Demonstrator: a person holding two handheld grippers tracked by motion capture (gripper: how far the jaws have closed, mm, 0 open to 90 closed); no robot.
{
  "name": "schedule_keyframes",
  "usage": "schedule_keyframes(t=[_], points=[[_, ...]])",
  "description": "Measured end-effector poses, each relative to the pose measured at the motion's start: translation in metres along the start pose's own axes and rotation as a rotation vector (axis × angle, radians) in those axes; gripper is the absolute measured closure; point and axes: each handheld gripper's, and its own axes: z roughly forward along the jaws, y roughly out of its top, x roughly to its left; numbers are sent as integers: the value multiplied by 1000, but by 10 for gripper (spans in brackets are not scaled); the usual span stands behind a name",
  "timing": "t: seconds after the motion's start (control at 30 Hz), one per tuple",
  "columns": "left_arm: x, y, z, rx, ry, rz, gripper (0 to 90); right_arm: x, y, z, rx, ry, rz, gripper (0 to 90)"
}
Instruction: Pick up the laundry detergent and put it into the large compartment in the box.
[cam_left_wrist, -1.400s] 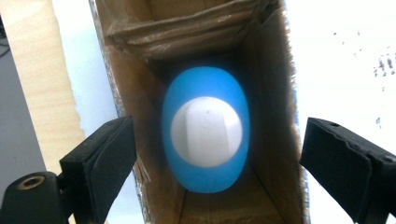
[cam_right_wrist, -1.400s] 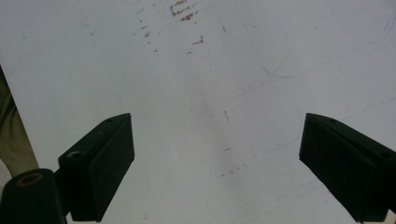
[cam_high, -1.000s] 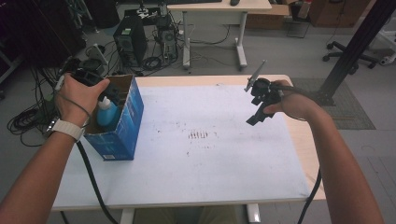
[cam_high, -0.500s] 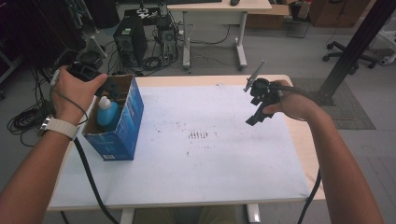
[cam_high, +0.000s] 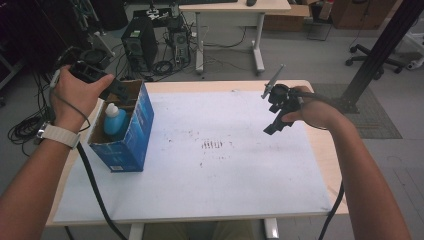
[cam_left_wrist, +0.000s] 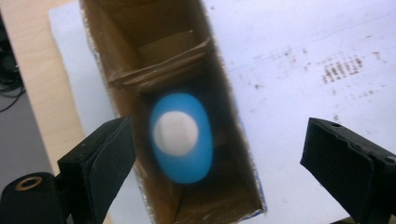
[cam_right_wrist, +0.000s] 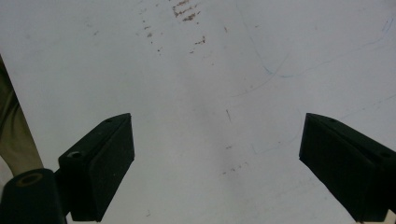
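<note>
I saw the blue plastic bottle with a white cap (cam_left_wrist: 181, 135) standing upright inside the open blue cardboard box with a brown inside (cam_high: 131, 131), in the nearer compartment, with a cardboard divider behind it. The box sat on the white stained sheet (cam_high: 210, 170) covering the wooden table (cam_high: 325, 150), at the table's left side, its long wall just beside the sheet's left edge. In the left gripper view its walls stood close around the bottle, leaving little room on either side.

My left gripper (cam_left_wrist: 219, 154) hung above the box's far end, jaws spread wide and holding nothing, with the bottle between them in its own view. My right gripper (cam_right_wrist: 215, 158) hovered over the sheet near the table's right edge, well apart from the box, jaws likewise spread and empty. Between the box and that gripper the sheet lay open, marked by brown stains (cam_high: 214, 145).

Compared with a second before, my left hand (cam_high: 80, 95) had risen and drawn back toward the far-left corner; the right gripper and the box had stayed put.
</note>
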Motion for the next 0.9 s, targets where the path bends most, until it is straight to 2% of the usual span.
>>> schedule_keyframes(t=[0.4,0.6,0.9], points=[[-16,2,-8,-15,-31,85,101,1,2,1,2,4,-3,103],[-30,3,-12,-32,-44,162,101,1,2,1,6,5,0,103],[-46,7,-15,-41,-75,238,101,3,2,1,8,5,-1,103]])
